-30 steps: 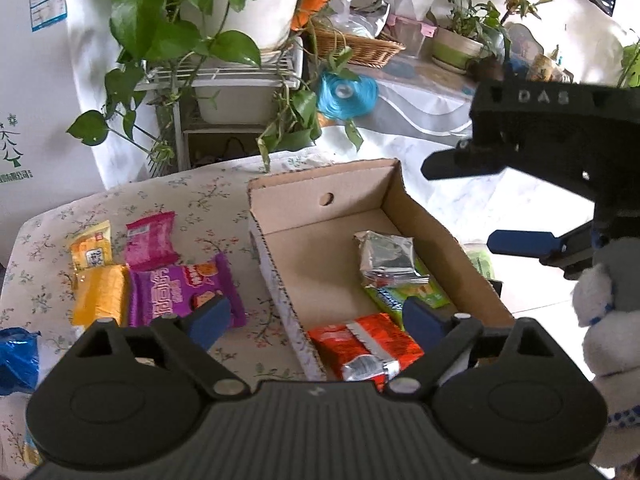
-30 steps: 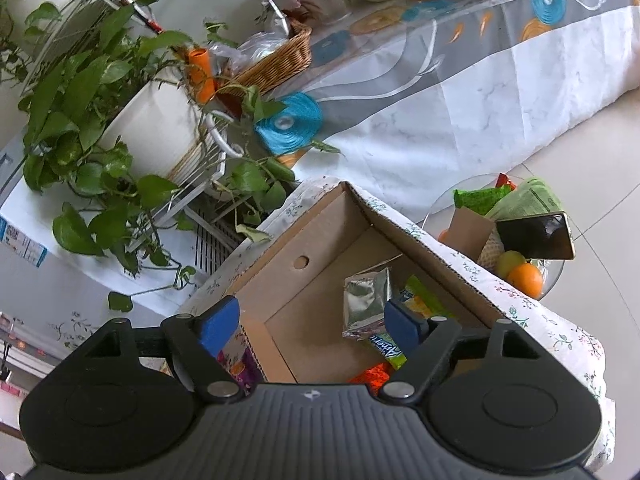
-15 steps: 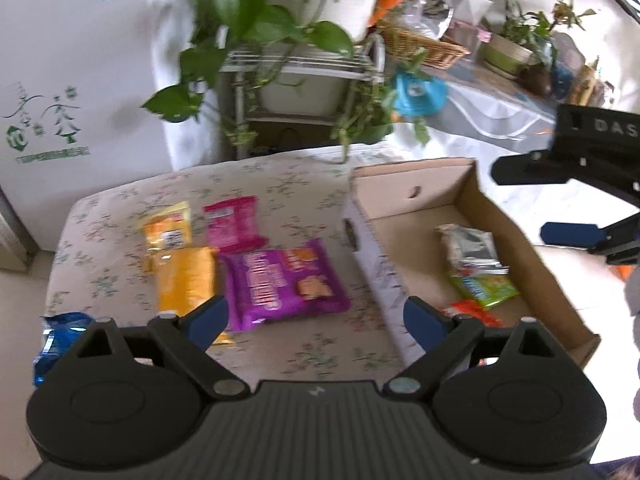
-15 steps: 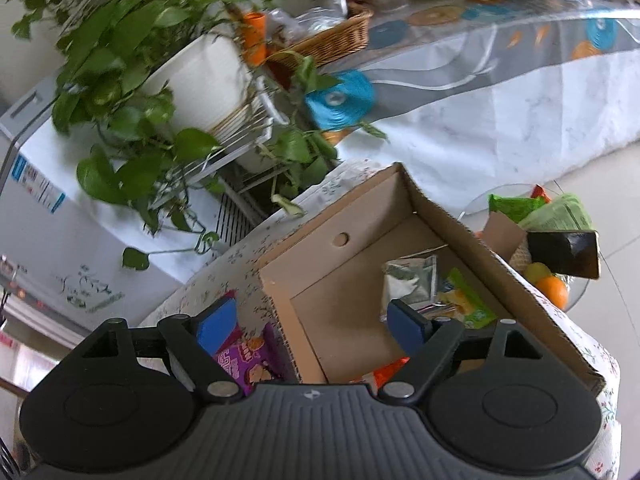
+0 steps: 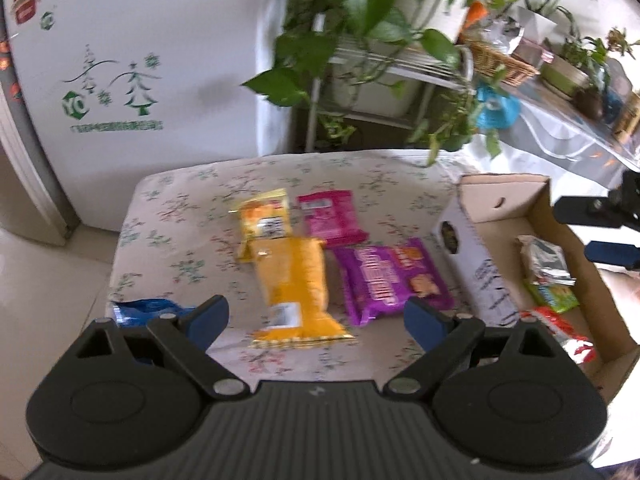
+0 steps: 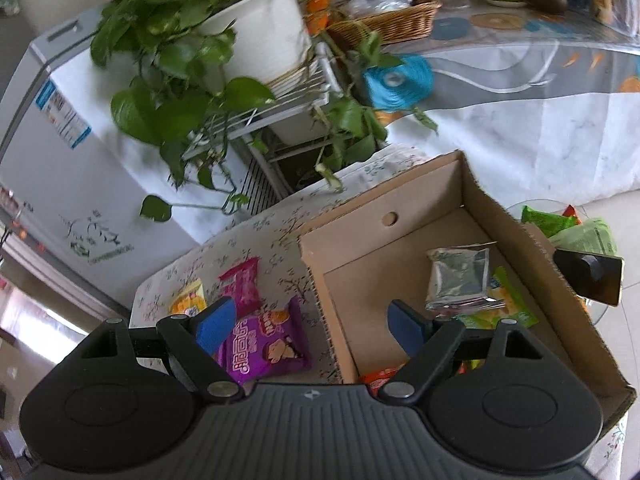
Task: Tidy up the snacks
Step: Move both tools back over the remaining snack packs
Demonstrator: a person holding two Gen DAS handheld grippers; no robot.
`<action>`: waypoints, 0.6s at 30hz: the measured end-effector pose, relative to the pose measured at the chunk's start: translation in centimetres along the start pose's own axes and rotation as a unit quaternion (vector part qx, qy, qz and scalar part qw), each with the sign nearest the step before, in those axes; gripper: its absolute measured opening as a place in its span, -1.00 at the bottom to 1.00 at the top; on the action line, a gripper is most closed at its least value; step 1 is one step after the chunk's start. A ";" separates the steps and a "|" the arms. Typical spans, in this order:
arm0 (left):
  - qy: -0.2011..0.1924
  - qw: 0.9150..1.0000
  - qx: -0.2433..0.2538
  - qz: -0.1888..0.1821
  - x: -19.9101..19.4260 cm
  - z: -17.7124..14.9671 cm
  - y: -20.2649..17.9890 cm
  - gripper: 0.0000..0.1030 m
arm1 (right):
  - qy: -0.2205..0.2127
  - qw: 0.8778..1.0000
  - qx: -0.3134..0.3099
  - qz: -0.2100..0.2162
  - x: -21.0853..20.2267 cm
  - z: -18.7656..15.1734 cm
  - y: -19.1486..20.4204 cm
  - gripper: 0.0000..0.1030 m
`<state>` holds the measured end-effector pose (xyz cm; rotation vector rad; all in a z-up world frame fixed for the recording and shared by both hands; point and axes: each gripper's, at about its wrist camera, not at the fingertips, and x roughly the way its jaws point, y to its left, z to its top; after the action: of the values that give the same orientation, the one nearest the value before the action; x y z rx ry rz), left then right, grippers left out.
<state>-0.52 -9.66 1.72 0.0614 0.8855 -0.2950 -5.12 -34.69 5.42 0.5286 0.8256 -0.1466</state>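
Snacks split between desk [image 5: 180,216] and box [image 5: 480,264]. Left wrist view: five packets loose on the floral cloth — small yellow pack [image 5: 266,222] and pink pack [image 5: 332,216] at the far side, long orange pack [image 5: 294,284] and purple pack [image 5: 390,278] nearer, blue pack [image 5: 138,312] at the near left edge, partly hidden behind a finger. Left gripper [image 5: 316,320] hanging above the orange pack, jaws spread wide, nothing between them. Inside the box to the right: silver pack [image 5: 546,258], green pack [image 5: 554,296], red pack [image 5: 568,332]. Right gripper [image 5: 600,236] poking in at the far right edge, over the box. Right wrist view: right gripper [image 6: 310,326] straddling the box's near-left wall [image 6: 334,328], jaws released and just widened further, empty. Silver pack [image 6: 460,278] lying on the green pack [image 6: 504,308], red pack [image 6: 380,376] peeking out below. Purple pack [image 6: 266,344], pink pack [image 6: 240,284] and yellow pack [image 6: 188,298] outside on the cloth. Judged under halfway: three packets boxed, five left to move, the orange or purple one likely next.
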 end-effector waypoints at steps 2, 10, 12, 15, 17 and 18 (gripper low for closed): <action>-0.001 1.000 -0.004 0.008 0.1 0.0 1.2 0.83 | 0.006 1.000 -0.011 0.004 0.4 -0.3 0.6 0.70; 0.004 0.997 -0.059 0.051 0.6 0.9 7.3 0.83 | 0.034 0.996 -0.078 0.034 2.2 -2.0 4.2 0.70; 0.009 0.995 -0.077 0.060 0.9 0.9 8.8 0.83 | 0.042 0.994 -0.094 0.046 2.7 -2.5 5.1 0.70; 0.021 0.993 -0.092 0.066 1.5 0.5 10.5 0.83 | 0.057 0.989 -0.122 0.065 3.4 -3.4 6.6 0.70; 0.036 0.992 -0.097 0.068 2.1 0.2 11.2 0.83 | 0.066 0.985 -0.142 0.077 3.8 -4.0 7.5 0.70; 0.046 0.991 -0.101 0.070 2.5 0.0 11.6 0.83 | 0.071 0.982 -0.153 0.083 4.1 -4.3 8.0 0.70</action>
<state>4.25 0.89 -0.98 -0.0515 0.9936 -0.0703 -2.67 -25.35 3.13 0.3167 0.9187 0.1725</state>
